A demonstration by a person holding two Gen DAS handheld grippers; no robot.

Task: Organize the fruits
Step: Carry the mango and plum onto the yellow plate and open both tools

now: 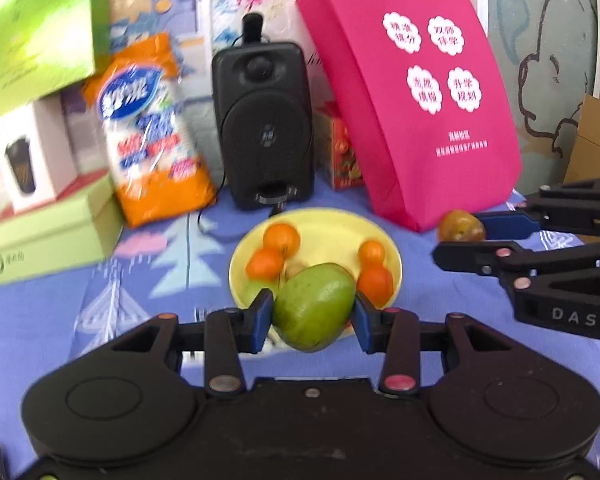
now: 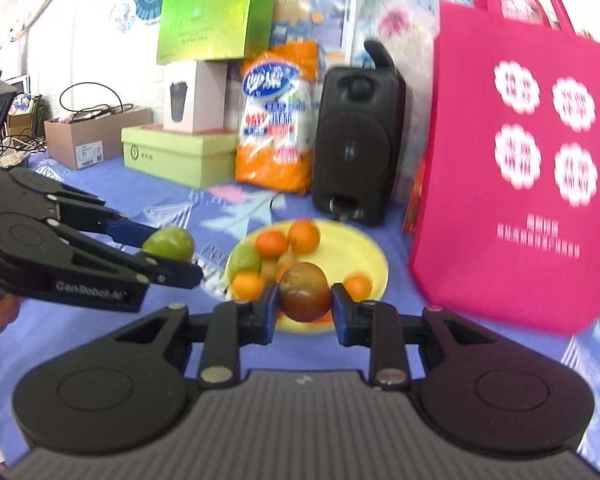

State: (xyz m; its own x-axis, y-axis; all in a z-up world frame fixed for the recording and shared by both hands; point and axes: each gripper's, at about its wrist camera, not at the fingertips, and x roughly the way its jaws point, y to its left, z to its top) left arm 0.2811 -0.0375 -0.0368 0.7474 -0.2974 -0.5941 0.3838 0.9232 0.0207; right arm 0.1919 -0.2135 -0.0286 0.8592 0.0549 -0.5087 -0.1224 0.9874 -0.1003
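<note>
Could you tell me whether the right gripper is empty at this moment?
No, the right gripper is shut on a reddish-brown fruit.

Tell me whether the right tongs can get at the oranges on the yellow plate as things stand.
Probably not yet. The right tongs are shut on a reddish-brown fruit, so they have no free grip. The way itself looks open: the oranges lie uncovered on the yellow plate just ahead.
</note>
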